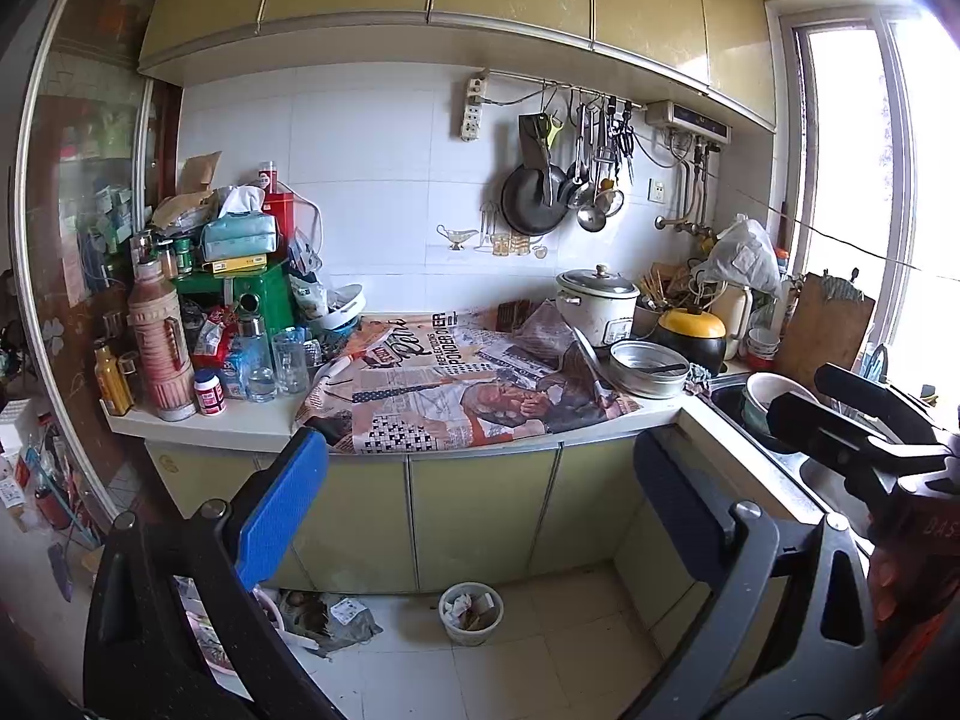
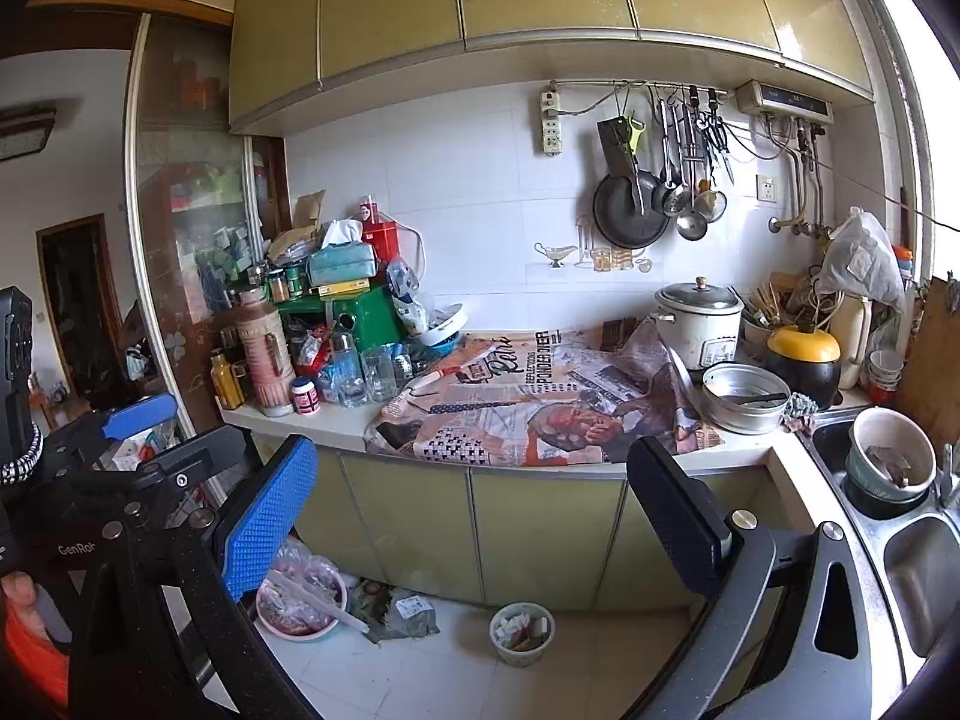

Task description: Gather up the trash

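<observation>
**Both hand-held grippers spread and empty, facing a cluttered kitchen**

Left wrist view looks across a kitchen from a standing distance. The left hand-held gripper (image 1: 480, 504) has its two fingers spread wide with nothing between them. In the right wrist view, the right hand-held gripper (image 2: 474, 516) is likewise spread and empty.

Ahead, a table (image 1: 264, 420) along the tiled wall carries a spread newspaper (image 1: 456, 384), bottles and jars crowded at its left end, and a rice cooker (image 1: 597, 303) with a metal pan (image 1: 648, 369) at its right end, next to a sink (image 2: 918, 564).

On the floor below the cabinet doors stands a small white bin (image 1: 471, 613) holding crumpled paper. To its left, well apart from it, lie crumpled wrappers (image 1: 336, 615) and a pink bowl (image 2: 300, 600) with a plastic bag in it.

Judging from this, both grippers are free and well away from any trash, which fits either a gap between pick-ups or an approach. Loose wrappers on the floor look like the likeliest thing to collect; reaching them would call for lowering a gripper well down toward the floor.
</observation>
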The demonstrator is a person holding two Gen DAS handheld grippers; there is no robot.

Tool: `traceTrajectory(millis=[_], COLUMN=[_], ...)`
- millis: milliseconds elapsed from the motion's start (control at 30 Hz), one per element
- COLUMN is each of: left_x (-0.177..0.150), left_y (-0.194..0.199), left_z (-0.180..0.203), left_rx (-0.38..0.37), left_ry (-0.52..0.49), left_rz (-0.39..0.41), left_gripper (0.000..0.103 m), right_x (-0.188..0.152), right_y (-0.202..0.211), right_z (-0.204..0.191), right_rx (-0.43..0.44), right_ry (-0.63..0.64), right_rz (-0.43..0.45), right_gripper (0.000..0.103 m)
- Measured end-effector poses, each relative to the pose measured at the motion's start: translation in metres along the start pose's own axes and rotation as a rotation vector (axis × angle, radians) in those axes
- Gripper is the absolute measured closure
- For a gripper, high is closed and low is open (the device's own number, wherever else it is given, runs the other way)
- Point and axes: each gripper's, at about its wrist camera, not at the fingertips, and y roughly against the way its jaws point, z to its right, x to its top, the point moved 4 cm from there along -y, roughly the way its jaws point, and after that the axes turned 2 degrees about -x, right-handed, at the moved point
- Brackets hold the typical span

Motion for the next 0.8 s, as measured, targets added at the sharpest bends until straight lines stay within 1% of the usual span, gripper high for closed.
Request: traceTrajectory(millis=[533,800], left_x=[0.0006,0.0038], left_y=[-0.0026,-0.0082], left_z=[-0.0031,0.0021], left_rx=[-0.012,-0.016], left_ry=[0.011,0.009], left_rz=[-0.001,-0.005], left_gripper=[0.001,0.001], right_x=[0.0011,0.0017], right_y=[-0.0005,-0.0002], right_z=[0.0035,0.0062], right_rx=[-0.008,-0.009], right_ry=[-0.020,-0.028], right_rz=[-0.016,-0.022], right_gripper=[0.000,0.000])
